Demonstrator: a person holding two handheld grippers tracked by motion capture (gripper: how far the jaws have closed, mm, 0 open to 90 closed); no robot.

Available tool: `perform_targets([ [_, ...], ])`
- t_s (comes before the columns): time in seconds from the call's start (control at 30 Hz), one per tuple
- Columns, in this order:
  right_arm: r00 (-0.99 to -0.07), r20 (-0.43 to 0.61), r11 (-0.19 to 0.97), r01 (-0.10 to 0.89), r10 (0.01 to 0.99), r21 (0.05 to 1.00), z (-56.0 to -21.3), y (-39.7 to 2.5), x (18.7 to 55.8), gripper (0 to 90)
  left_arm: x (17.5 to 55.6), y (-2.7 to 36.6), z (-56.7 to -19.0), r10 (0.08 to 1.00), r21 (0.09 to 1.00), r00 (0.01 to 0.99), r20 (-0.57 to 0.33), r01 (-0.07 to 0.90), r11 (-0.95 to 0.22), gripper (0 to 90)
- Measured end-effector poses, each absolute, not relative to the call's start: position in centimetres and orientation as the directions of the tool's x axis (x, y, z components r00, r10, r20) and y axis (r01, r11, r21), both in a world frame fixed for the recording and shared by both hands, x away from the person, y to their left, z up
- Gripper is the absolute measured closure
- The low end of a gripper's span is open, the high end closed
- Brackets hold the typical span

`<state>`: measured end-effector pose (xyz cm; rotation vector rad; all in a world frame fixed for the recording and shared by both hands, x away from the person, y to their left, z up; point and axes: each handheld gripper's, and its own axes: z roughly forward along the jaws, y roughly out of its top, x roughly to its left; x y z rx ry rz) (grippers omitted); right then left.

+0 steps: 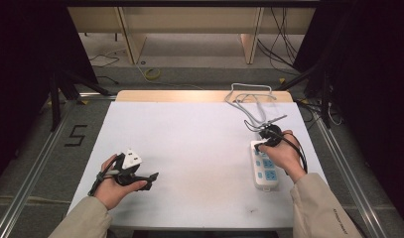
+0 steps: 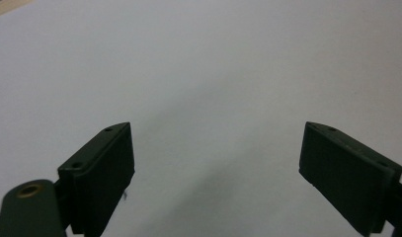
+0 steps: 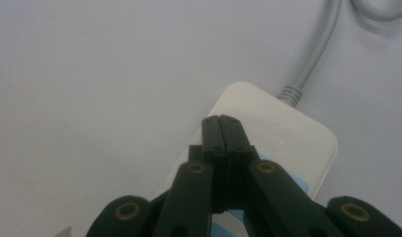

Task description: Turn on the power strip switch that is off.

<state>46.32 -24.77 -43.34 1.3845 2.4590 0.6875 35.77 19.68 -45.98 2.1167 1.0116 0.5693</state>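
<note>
A white power strip [image 1: 266, 171] with blue sockets lies at the right of the white table sheet [image 1: 199, 148], its grey cable [image 1: 249, 101] looping toward the far edge. My right gripper [image 1: 259, 145] is shut, its tips resting over the strip's far end. In the right gripper view the shut jaws [image 3: 221, 119] sit on the power strip [image 3: 287, 143] near where the cable [image 3: 312, 64] enters, with nothing between them. My left gripper [image 1: 151, 181] is held low at the near left, pointing right. In the left gripper view this gripper [image 2: 216, 148] is open wide over bare sheet.
A strip of wooden tabletop [image 1: 199, 95] shows beyond the sheet at the far edge. Metal rails run along both sides of the table. On the floor lie a "5" mark [image 1: 76, 135], a yellow roll [image 1: 152, 74] and dark cables at the right.
</note>
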Motion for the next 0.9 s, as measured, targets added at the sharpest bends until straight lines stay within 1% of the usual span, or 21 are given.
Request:
perform_targets([
  [0.9,-0.53,-0.008,0.468,0.742,0.848,0.48,-43.6,-24.22,46.17,90.0,35.73,19.61,-45.96,0.797,0.753,0.598,0.087,0.484,-0.446,13.2],
])
